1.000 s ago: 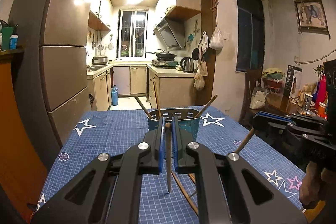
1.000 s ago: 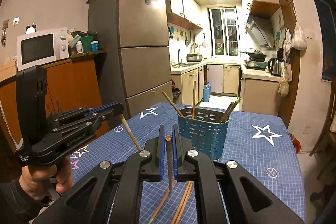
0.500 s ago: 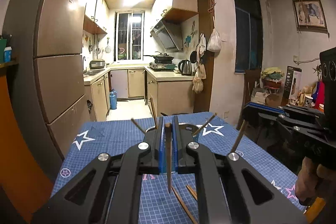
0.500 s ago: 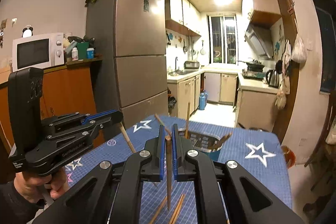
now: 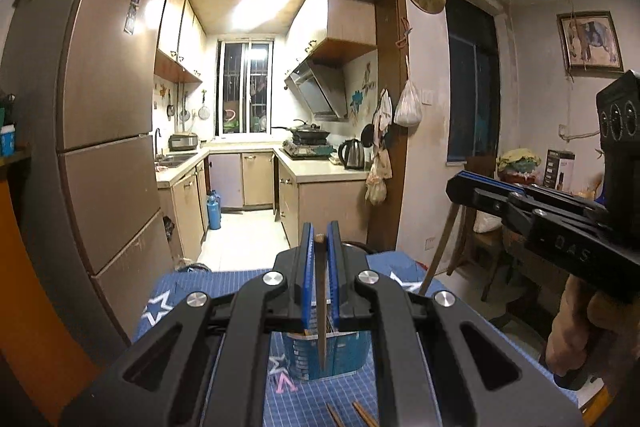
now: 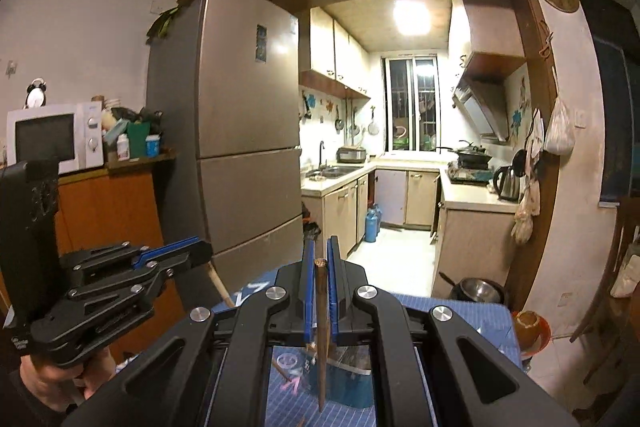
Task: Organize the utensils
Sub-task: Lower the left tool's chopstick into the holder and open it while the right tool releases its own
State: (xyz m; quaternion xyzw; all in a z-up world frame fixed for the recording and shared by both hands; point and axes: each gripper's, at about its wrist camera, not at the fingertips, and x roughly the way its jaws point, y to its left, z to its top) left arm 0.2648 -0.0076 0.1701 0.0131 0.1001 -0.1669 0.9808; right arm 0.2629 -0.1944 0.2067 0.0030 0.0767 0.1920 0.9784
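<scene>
**Left gripper** [image 5: 319, 247]: fingers clamped on one dark chopstick [image 5: 320, 311], which hangs near-vertical, tip down, directly over the blue utensil holder [image 5: 348, 355]. Since a second ago this gripper has risen: the holder, then seen ahead at finger height, now sits low between the gripper's arms, and the far kitchen fills the view.

**Right gripper** [image 6: 319, 259]: fingers clamped on a second chopstick [image 6: 320, 339], likewise upright with tip down. It has risen too; the holder [image 6: 348, 383] has dropped from beside the fingers to below them. In the left wrist view this gripper shows at the right edge [image 5: 460, 187], a stick slanting down from it [image 5: 434, 263].

**Utensil holder**: perforated blue basket standing on the table [image 5: 168, 307], which is covered in blue gridded cloth with stars. Other chopsticks could be seen leaning in it a second ago; now the grippers mostly cover its mouth.

**Loose chopsticks** [image 5: 360, 413]: at least two ends lie on the cloth, near the holder's base in the left wrist view. Not yet sorted.

**Status, judged**: both sticks have been lifted clear and are carried high, tips aimed down over the basket. The lift likely sets up a drop into the holder; each tip must clear the rim before the fingers part. More sticks remain on the table, so the task is partway along.
</scene>
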